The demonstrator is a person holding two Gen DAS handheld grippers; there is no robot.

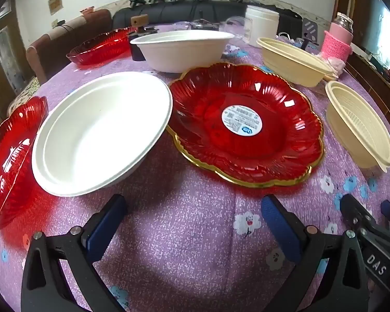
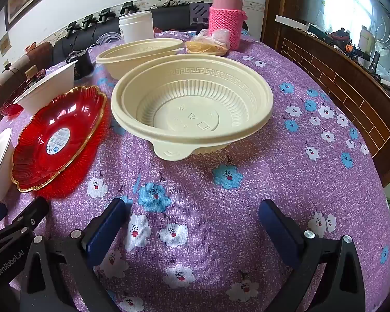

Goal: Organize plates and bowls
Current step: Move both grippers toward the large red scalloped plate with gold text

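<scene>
A table is covered by a purple flowery cloth. Red plates, white bowls and cream bowls are set on it.

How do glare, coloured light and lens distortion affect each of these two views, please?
Left wrist view: white glints on the red plate, red glow spilling onto the tablecloth, straight edges bowed, corners vignetted black. Right wrist view: blown-out window top right, red tint beside the same plate, cream bowl sharp, tablecloth bulging.

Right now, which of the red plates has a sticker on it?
The gold-rimmed red plate in the middle, beside the white bowl; its centre carries a round white sticker.
</scene>
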